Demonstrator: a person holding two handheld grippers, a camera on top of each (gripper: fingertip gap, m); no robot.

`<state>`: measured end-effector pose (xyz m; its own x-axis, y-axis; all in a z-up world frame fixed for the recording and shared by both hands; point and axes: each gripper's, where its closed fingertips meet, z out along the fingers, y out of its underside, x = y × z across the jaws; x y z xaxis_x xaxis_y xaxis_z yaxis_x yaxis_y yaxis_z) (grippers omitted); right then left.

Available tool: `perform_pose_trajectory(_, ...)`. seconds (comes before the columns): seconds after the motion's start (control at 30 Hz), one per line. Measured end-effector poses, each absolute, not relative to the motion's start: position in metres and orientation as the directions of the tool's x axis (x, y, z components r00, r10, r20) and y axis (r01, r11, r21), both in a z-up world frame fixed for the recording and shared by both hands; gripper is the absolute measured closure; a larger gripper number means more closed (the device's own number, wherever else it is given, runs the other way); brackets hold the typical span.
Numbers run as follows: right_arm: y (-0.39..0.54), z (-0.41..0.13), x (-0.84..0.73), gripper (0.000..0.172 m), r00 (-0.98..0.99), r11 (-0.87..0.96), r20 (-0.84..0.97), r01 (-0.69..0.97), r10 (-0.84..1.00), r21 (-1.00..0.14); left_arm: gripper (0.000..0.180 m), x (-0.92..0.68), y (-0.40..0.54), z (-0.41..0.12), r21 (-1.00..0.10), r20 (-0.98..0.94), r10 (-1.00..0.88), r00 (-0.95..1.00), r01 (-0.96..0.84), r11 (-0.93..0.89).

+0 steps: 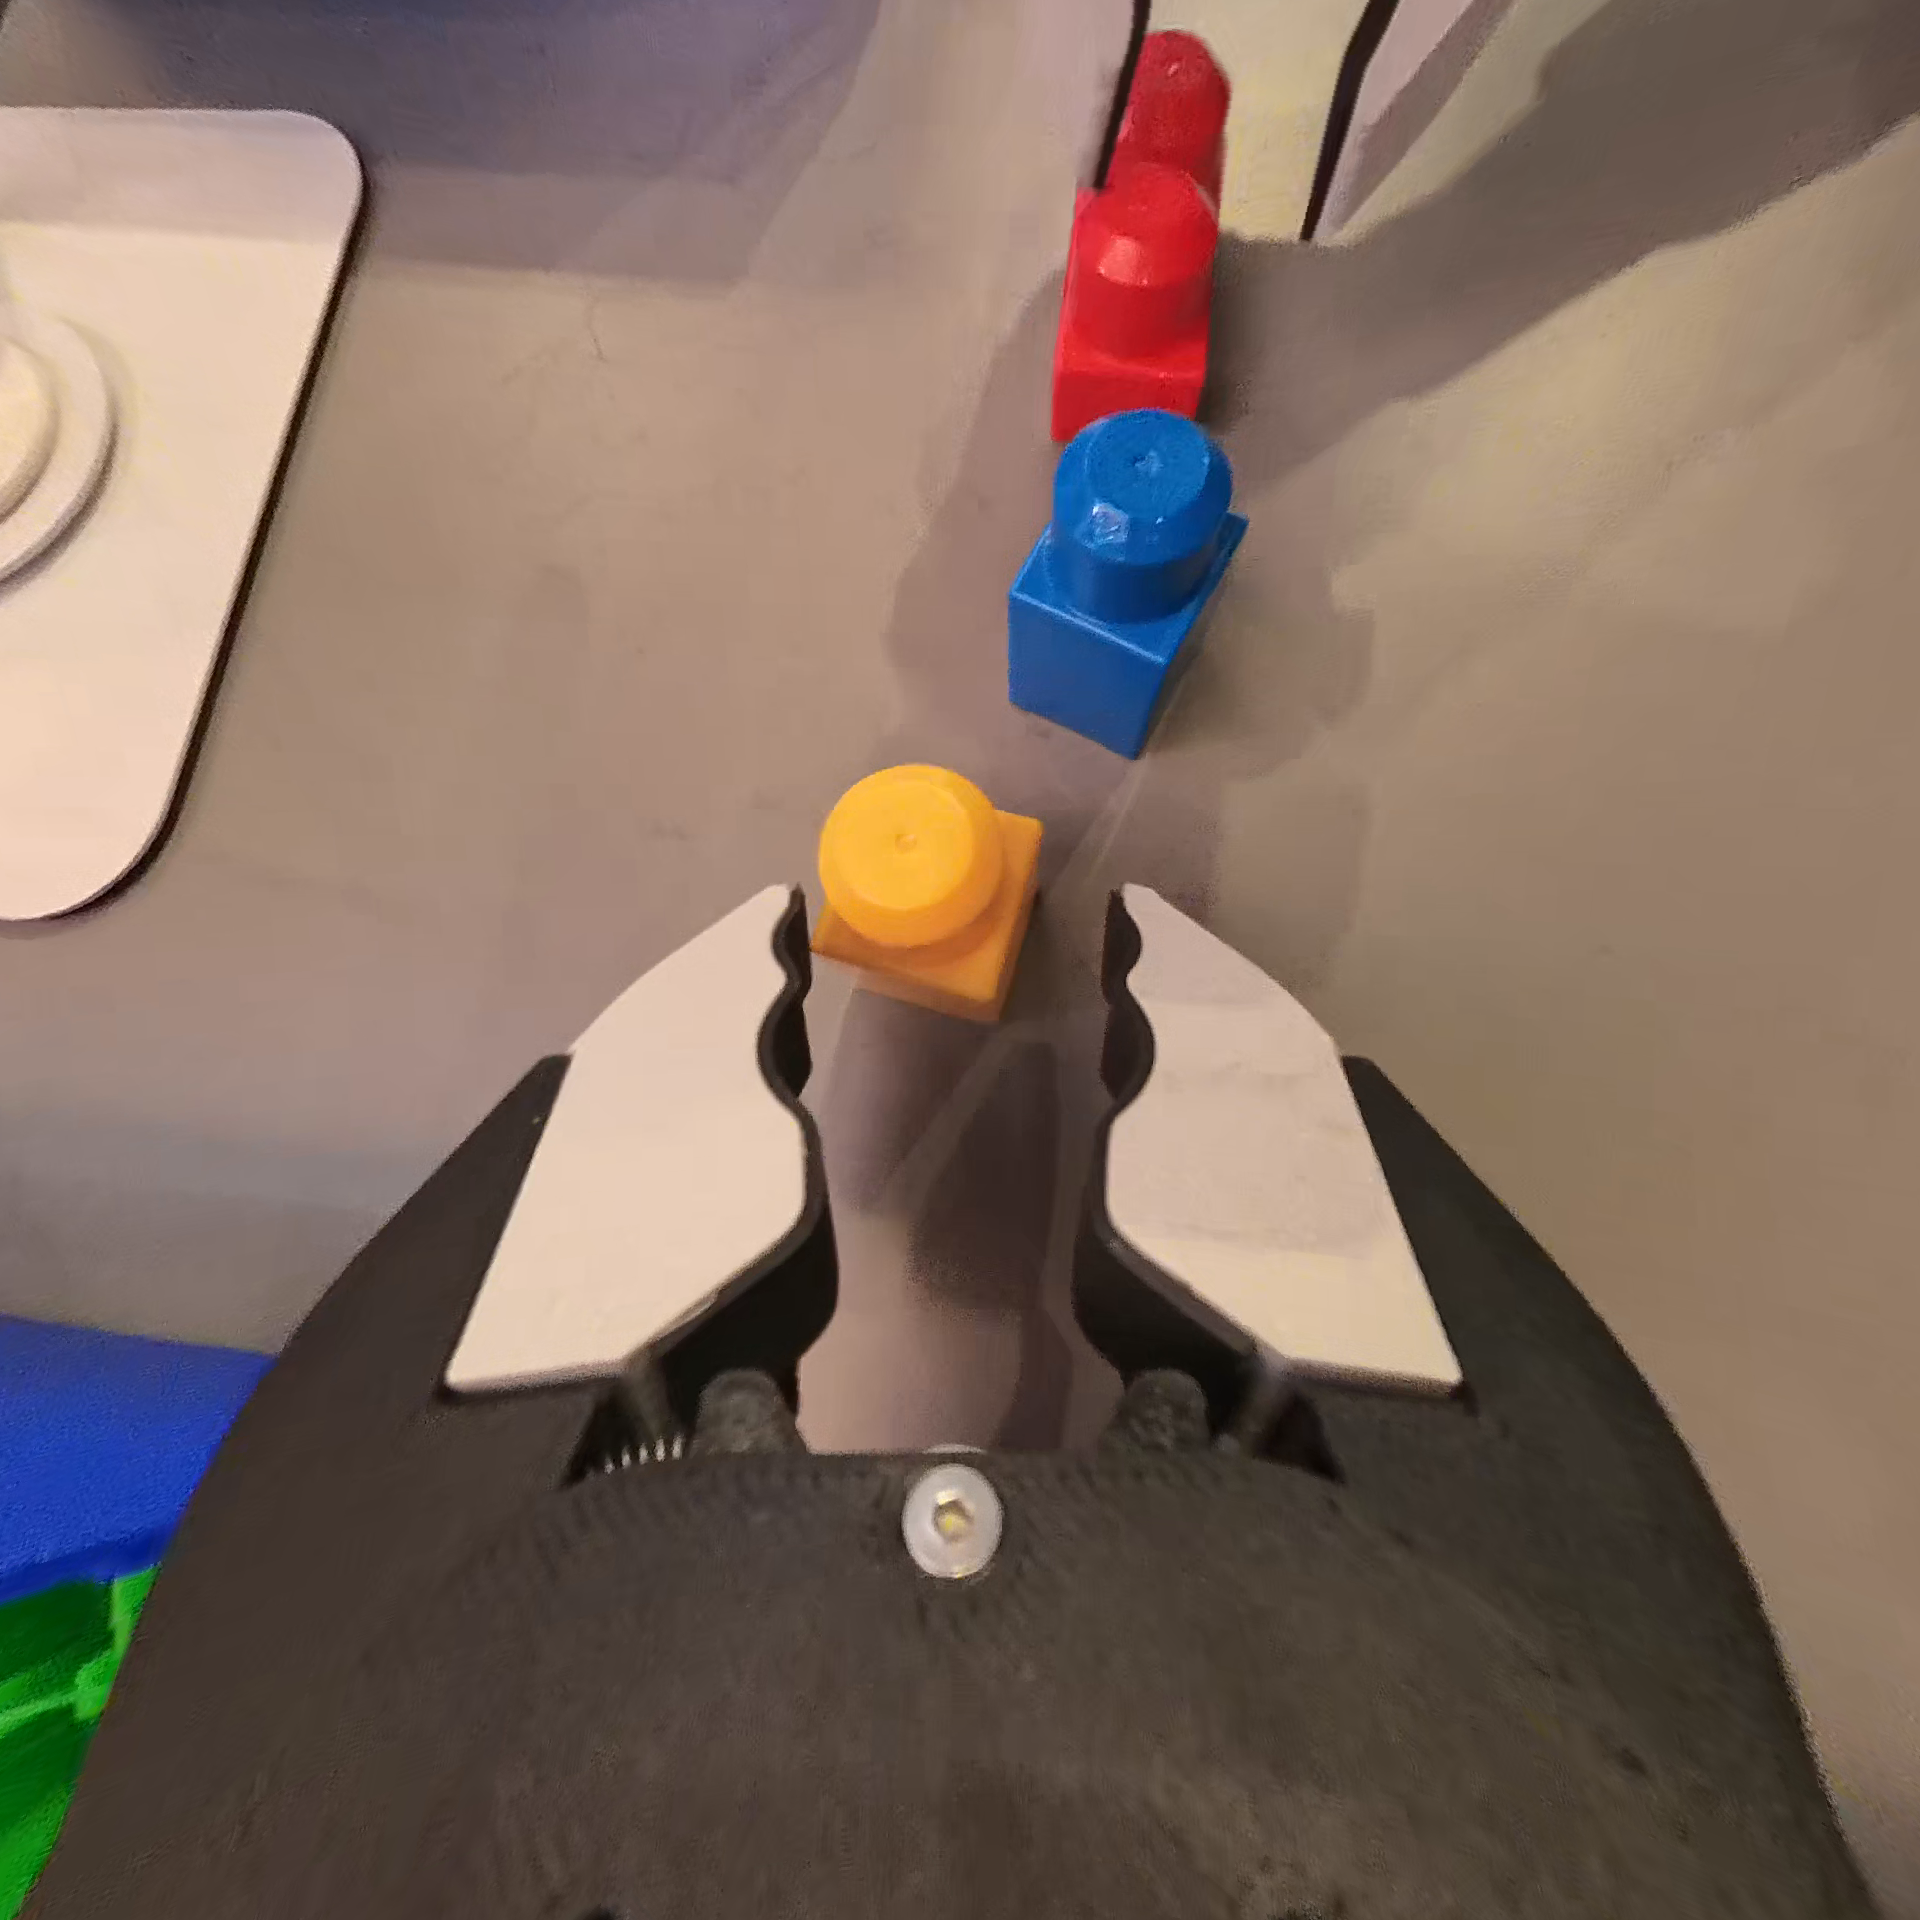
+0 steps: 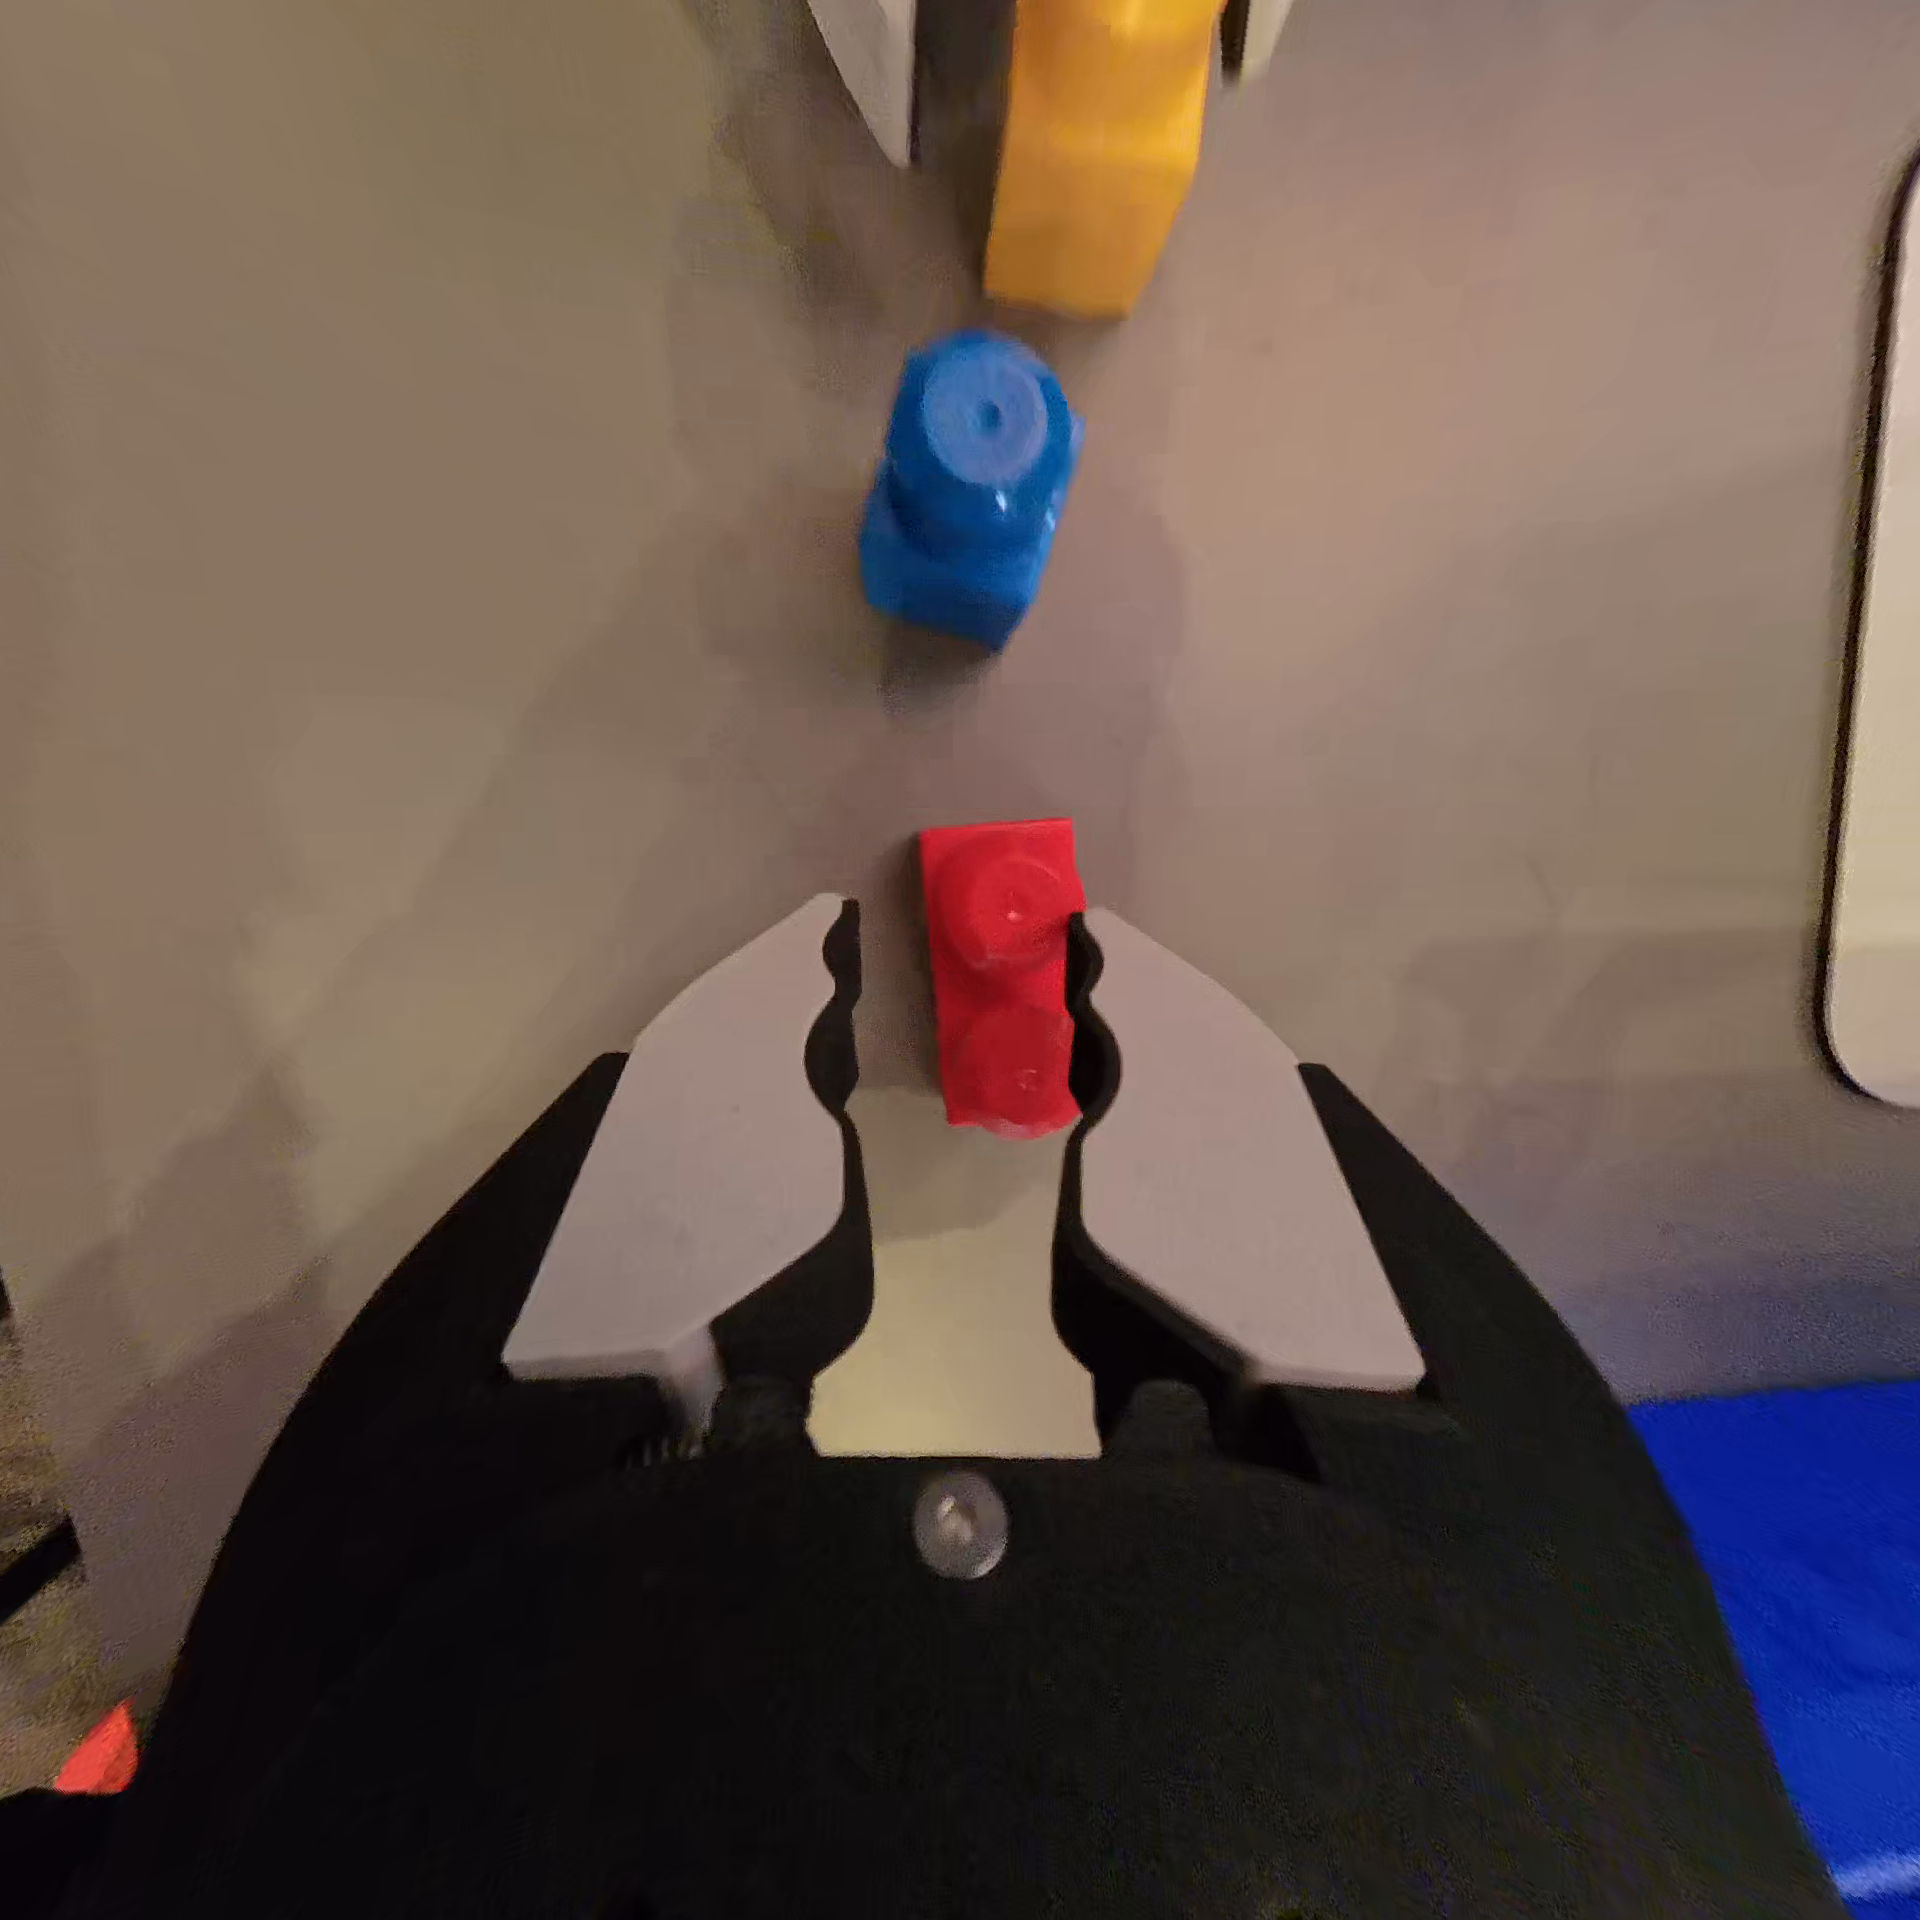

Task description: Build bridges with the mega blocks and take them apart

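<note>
On the grey bench [image 1: 520, 623] three blocks stand in a line: the yellow block [image 1: 914, 894] at 12 o'clock between the left claw's [image 1: 956, 914] parted tips, the right pad clear of it. The blue block [image 1: 1122, 592] sits at 1 o'clock. The right claw [image 2: 966, 925] straddles the red two-stud block [image 2: 1003, 977], half open, with a gap on its left side.

left claw [image 1: 956, 914] open, right claw [image 2: 961, 925] open

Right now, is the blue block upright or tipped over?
Upright. The blue block sits flat on the grey table, its single stud facing up, between the yellow block and the red block.
</note>
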<state>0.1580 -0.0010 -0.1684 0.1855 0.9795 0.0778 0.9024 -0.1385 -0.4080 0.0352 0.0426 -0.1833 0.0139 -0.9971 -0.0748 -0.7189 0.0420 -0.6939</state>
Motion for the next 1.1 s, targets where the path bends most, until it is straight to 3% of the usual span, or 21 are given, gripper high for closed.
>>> perform_pose_trajectory(0.2, 0.005, -0.164, 0.146, 0.137, 0.222, -0.149, 0.113, 0.879, 0.968, -0.453, 0.14, 0.044, 0.034, -0.185, -0.693, -0.04, -0.998, -0.051, -0.718, 0.064)
perform_pose_trajectory(0.33, 0.009, -0.158, 0.148, 0.133, 0.242, -0.154, 0.132, 0.868, 0.961, -0.473, 0.139, 0.047, 0.034, -0.186, -0.688, -0.04, -0.997, -0.063, -0.722, 0.073)
perform_pose_trajectory(0.53, -0.001, -0.149, 0.114, 0.122, 0.234, -0.178, 0.024, 0.799, 0.972, -0.574, 0.142, 0.049, 0.032, -0.186, -0.699, -0.029, -0.997, -0.072, -0.711, 0.071)
perform_pose_trajectory(0.67, 0.005, -0.165, 0.095, 0.112, 0.261, -0.209, 0.03, 0.83, 0.965, -0.518, 0.142, 0.05, 0.03, -0.186, -0.698, -0.02, -0.997, -0.075, -0.713, 0.067)
perform_pose_trajectory(0.87, 0.009, -0.186, 0.082, 0.135, 0.268, -0.239, 0.004, 0.865, 0.963, -0.441, 0.137, 0.052, 0.027, -0.19, -0.692, -0.009, -0.996, -0.086, -0.719, 0.069)
perform_pose_trajectory(1.1, 0.014, -0.178, 0.079, 0.135, 0.265, -0.222, 0.02, 0.846, 0.964, -0.485, 0.133, 0.052, 0.026, -0.19, -0.704, 0.004, -0.996, -0.09, -0.707, 0.062)
